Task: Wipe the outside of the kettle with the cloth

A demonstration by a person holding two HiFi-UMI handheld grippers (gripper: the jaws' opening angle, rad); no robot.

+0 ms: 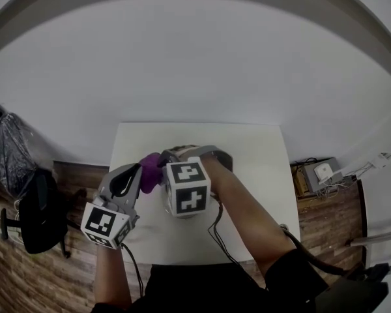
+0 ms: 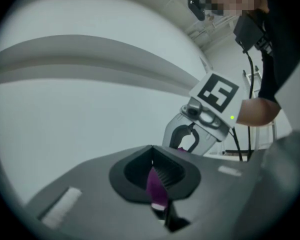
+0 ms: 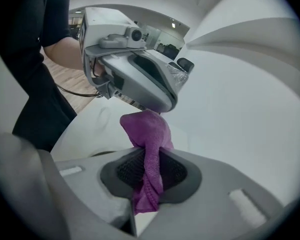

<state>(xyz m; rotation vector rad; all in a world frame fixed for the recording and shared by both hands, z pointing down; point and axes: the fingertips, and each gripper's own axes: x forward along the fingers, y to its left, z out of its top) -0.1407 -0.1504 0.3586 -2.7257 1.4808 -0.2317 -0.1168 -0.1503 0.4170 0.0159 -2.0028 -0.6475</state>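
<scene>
A purple cloth [image 1: 150,170] hangs between my two grippers above the white table [image 1: 260,175]. My left gripper [image 2: 155,181] is shut on one end of the cloth [image 2: 155,185], which shows as a thin purple strip between its pads. My right gripper [image 3: 150,171] is shut on the other end, and the cloth [image 3: 147,134] bunches up above its jaws. In the right gripper view the left gripper [image 3: 165,104] sits just over that bunch. The grey kettle [image 1: 218,156] stands behind the right gripper's marker cube [image 1: 188,188] and is mostly hidden.
A black chair [image 1: 39,214] and a dark bag [image 1: 10,149] stand left of the table on the wood floor. A box with small devices [image 1: 319,175] sits at the right. A black cable [image 1: 218,233] trails from the right gripper.
</scene>
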